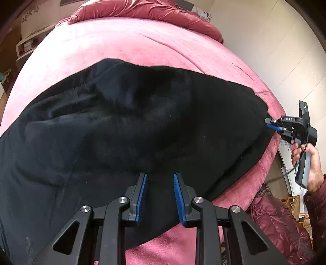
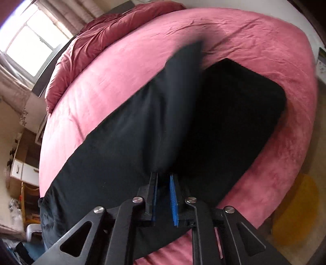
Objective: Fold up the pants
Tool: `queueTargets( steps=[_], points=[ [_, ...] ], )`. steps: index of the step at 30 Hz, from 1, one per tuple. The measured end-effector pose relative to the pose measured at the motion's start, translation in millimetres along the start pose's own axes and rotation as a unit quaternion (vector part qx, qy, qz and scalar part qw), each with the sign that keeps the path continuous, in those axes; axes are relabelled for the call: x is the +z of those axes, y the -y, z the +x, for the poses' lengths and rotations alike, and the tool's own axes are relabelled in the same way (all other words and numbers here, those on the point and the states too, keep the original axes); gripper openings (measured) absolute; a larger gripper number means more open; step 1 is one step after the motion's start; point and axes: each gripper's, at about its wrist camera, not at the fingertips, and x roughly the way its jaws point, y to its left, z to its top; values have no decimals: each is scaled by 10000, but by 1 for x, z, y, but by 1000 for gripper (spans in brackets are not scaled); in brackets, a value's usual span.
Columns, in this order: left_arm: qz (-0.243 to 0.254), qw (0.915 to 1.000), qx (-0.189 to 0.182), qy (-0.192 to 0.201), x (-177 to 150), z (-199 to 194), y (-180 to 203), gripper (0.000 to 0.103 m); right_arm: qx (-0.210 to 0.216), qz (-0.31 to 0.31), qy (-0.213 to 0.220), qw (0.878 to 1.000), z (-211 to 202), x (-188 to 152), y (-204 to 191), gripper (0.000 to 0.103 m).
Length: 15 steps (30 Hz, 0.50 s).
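Between right gripper (image 2: 163, 179) pads: pants (image 2: 126, 130).

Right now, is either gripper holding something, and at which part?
The right gripper is shut on the black pants, at an edge by the side of the bed. The left gripper is open, holding nothing.

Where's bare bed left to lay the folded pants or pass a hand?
Free: the wide pink bedspread between the black pants and the bunched quilt at the far end, and a narrow strip along the near edge beside the left gripper. Crowded: the middle, covered by pants, and the right corner, where the right gripper pinches the cloth.
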Motion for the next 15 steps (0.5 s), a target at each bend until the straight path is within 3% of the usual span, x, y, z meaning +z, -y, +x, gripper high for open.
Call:
queueTargets(
  steps=[1, 2, 3, 5, 7, 11, 15],
  points=[
    [4, 10000, 12, -10, 0, 1, 1, 27, 42, 53, 35, 10000, 2, 4, 3, 14],
    [14, 10000, 37, -31, 1, 3, 2, 27, 86, 146, 82, 9998, 2, 9, 9, 24],
    [25, 10000, 59, -55, 1, 6, 3, 27, 100, 299, 159, 9994, 0, 14, 18, 43],
    [50, 9999, 94, -91, -1, 4, 4, 27, 200, 566, 313, 9977, -1, 21, 31, 52],
    [98, 9998, 130, -102, 0, 7, 6, 27, 363, 901, 424, 9944, 1, 33, 49, 52],
    [283, 9993, 224, -136, -1, 17, 17, 27, 295, 1305, 523, 9896, 15, 60, 73, 51],
    [210, 9994, 208, -192, 1, 24, 20, 28, 27, 1361, 578, 9890, 23, 92, 84, 25]
  ],
)
